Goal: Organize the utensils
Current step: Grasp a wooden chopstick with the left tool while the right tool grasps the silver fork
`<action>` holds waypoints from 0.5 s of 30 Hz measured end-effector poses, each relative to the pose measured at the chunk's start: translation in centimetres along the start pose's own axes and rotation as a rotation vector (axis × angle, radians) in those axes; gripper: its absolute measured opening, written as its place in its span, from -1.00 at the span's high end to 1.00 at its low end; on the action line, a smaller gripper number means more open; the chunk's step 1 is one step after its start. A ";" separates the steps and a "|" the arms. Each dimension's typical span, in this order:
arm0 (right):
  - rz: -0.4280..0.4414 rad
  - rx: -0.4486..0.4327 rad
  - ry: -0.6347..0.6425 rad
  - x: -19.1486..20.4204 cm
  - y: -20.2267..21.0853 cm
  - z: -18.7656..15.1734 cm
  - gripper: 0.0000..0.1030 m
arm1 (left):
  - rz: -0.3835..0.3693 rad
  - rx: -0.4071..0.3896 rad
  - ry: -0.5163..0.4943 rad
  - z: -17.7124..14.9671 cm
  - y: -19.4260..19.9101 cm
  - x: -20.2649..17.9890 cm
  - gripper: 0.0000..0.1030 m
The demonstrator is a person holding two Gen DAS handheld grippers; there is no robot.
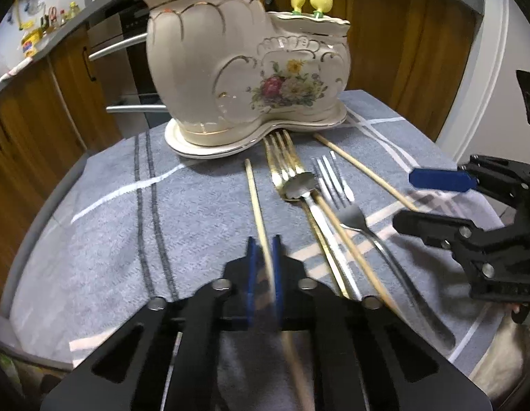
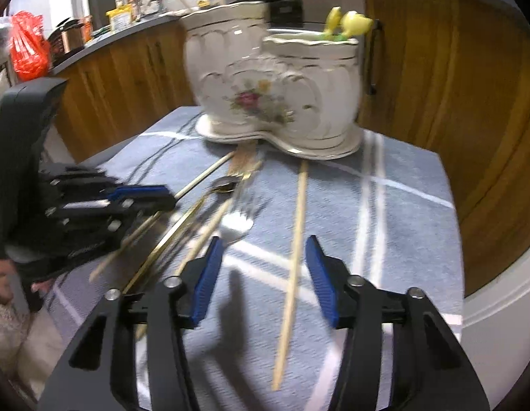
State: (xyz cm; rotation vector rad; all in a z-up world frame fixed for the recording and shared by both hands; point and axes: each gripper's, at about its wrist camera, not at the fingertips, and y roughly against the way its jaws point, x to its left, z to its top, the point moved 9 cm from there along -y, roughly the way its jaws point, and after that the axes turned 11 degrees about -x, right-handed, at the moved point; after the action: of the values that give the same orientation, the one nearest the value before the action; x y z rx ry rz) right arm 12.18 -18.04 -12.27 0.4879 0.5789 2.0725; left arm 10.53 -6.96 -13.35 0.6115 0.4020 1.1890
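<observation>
A: Nearest us, the left gripper [image 1: 264, 267] has its jaws clamped together on a chopstick [image 1: 256, 202], which runs from the blue pads straight up toward the holder.

B: And the right gripper [image 2: 263, 274]?

A: Jaws apart, straddling another chopstick [image 2: 294, 260] on the grey cloth [image 2: 395, 239]. That stick sits between the pads, nearer the right one, and they don't press on it.

B: What lies between those two sticks and the holder?

A: A small heap on the surface: a silver fork [image 1: 347, 205], a gold fork [image 1: 282, 157] with its tines touching the holder's saucer, a spoon [image 1: 299, 185] lying over it, and a third chopstick [image 1: 347, 239] across them.

B: And the far end?

A: The holder [image 1: 230, 68], cream china with painted flowers, stands upright on its saucer at the cloth's back edge. Its tall compartment has two sticks poking out, and two yellow toppers [image 1: 311, 0] show in the low one.
</observation>
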 end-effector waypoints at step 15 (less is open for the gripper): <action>-0.015 0.142 0.145 3.6 -1.1 -1.5 0.61 | -0.007 0.060 -0.040 -0.8 1.0 0.4 0.90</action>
State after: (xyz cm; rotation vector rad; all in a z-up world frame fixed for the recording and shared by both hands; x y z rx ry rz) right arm 10.20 -14.78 -13.67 0.4147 0.8178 2.0728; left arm 9.47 -6.19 -13.30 0.6839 0.4063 1.1593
